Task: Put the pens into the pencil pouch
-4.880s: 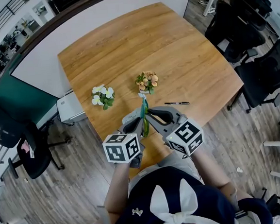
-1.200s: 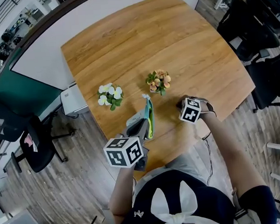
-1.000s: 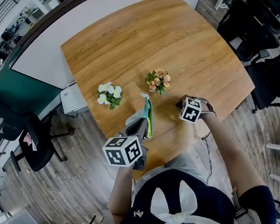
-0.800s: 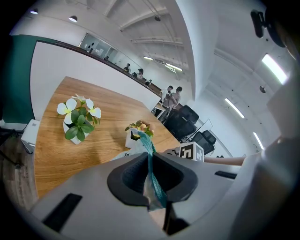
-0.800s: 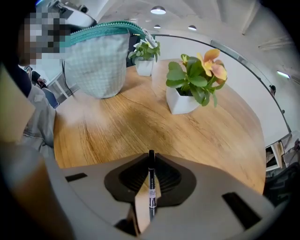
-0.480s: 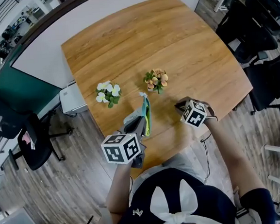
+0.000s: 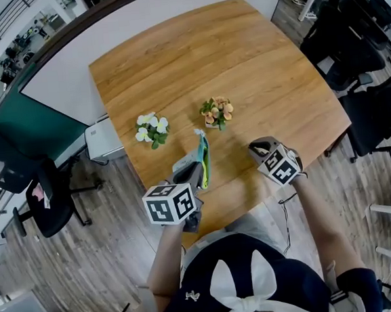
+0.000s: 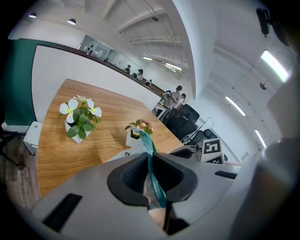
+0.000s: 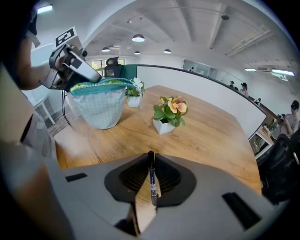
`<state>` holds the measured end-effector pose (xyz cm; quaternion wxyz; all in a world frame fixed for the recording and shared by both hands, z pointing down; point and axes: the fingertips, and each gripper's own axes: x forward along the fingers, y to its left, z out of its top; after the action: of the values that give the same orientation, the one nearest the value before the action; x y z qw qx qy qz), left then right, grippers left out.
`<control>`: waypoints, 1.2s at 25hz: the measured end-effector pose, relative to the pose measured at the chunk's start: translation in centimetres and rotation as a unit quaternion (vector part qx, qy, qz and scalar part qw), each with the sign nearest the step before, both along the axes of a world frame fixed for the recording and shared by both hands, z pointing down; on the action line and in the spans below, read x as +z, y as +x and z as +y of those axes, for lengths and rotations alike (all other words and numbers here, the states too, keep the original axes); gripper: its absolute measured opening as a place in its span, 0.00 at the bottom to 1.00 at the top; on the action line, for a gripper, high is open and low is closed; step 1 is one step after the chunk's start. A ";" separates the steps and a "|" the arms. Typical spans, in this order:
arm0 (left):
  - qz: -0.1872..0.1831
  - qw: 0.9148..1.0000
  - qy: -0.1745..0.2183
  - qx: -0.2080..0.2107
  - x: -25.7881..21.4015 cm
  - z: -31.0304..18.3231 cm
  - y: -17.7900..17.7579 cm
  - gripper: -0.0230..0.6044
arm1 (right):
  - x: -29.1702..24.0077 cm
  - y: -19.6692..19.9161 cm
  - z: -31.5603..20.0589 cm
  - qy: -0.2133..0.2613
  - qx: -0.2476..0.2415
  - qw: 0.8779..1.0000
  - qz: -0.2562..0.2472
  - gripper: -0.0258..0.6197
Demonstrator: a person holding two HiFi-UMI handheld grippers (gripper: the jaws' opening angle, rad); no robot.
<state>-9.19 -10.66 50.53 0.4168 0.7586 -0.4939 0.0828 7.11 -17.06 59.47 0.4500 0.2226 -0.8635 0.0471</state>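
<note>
I've got the slim black pen [image 9: 151, 182] pinched in my right hand-held gripper [image 7: 261, 149], jaws narrow on it, above the near right part of the wooden surface [image 7: 242, 66]. To its left, my left hand-held gripper [image 7: 189, 175] clamps the pale mesh pencil pouch with teal rim [image 9: 100, 105]. The white-flowered pot [image 7: 148, 131] and the orange-flowered pot [image 7: 214, 111] sit farther back.

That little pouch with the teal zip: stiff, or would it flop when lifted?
Probably floppy: the pencil pouch sags in a soft bulge below the zip edge that the left gripper pinches. Likely light too, since that single pinch holds it upright.
</note>
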 end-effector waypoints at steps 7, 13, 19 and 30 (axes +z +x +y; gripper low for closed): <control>-0.004 1.000 0.003 -0.001 -0.2 0.1 0.0 0.11 | -2.6 0.8 1.2 0.020 0.032 0.999 -0.039 0.12; -0.004 1.000 0.008 -0.007 -0.5 0.5 -0.4 0.11 | -4.8 0.9 2.4 0.040 0.088 0.991 -0.088 0.12; -0.002 1.000 0.011 -0.011 -0.8 0.9 -0.4 0.11 | -6.5 0.1 4.7 0.033 0.119 0.982 -0.142 0.12; 0.001 1.000 0.011 -0.012 -0.8 1.6 -0.5 0.11 | -10.4 -1.2 6.0 0.063 0.113 0.975 -0.180 0.12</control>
<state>-9.70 -9.08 49.74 0.4102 0.7573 -0.5032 0.0716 5.87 -11.03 49.04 0.2643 0.3343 -0.9009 0.0823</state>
